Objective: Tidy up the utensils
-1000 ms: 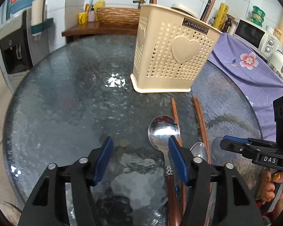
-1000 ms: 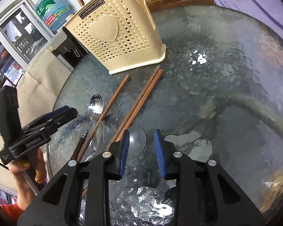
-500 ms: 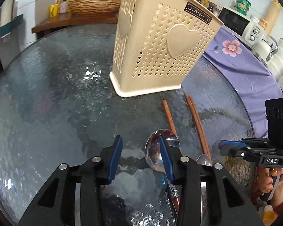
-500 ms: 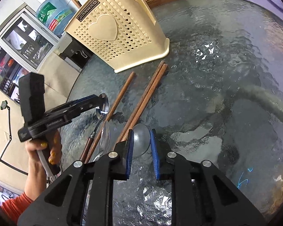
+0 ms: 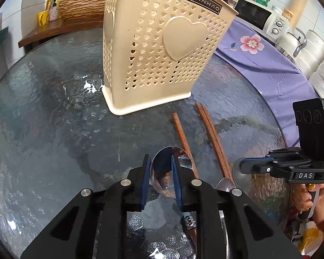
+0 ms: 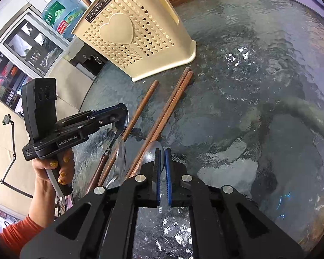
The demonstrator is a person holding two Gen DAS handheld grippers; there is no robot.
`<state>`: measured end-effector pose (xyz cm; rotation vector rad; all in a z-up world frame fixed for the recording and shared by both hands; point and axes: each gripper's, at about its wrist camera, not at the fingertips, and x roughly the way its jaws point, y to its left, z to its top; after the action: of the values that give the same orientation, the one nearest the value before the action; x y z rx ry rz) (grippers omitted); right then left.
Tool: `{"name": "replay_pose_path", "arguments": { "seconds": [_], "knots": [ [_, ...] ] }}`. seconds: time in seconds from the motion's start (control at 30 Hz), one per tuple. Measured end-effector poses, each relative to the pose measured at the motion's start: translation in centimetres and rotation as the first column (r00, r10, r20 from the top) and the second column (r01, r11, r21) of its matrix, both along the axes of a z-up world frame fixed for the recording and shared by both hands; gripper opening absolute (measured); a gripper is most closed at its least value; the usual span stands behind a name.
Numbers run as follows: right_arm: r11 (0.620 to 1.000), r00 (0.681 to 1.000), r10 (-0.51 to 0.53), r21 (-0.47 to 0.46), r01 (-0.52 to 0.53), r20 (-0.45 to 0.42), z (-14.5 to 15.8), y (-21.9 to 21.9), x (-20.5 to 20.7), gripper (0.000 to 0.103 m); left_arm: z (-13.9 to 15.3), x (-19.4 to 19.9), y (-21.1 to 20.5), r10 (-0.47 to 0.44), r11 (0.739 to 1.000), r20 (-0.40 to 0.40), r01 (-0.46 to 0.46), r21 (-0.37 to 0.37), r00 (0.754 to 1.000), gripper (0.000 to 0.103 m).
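steel spoon bowls are what both claws have gone for, low on the glass table [image 5: 54,112] among the utensils lying in front of the cream holder [image 5: 159,49]. the left gripper [image 5: 161,178] has just been closing and now pinches the wooden-handled spoon [image 5: 162,172] by its bowl, probably because the handle lies flat against the single chopstick [image 5: 183,138]. the right gripper [image 6: 162,168], pressed nearly together, nips the rim of another spoon [image 6: 150,153] just beside the chopstick pair [image 6: 168,112]. both spoons look ready to lift toward the holder.
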<state>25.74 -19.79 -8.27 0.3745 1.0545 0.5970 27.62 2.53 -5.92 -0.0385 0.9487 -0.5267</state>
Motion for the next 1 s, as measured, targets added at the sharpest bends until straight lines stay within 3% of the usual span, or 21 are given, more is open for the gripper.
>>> {"name": "replay_pose_path", "arguments": {
  "seconds": [0.3,0.7,1.0],
  "knots": [
    [0.996,0.994,-0.022,-0.083,0.032,0.111,2.0,0.3,-1.3,0.005,1.3,-1.0,0.2,0.041,0.999,0.056,-0.043,0.027,0.998,0.003],
    [0.98,0.957,-0.034,-0.18,0.089,0.289,6.1,-0.1,-3.2,0.004,4.0,-2.8,0.0,0.074,0.996,0.151,-0.081,0.045,0.986,0.003],
    [0.962,0.92,-0.035,-0.235,0.136,0.39,8.4,-0.2,-4.4,0.004,7.3,-4.1,0.6,0.141,0.988,0.271,-0.153,0.025,0.952,0.003]
  ]
}}
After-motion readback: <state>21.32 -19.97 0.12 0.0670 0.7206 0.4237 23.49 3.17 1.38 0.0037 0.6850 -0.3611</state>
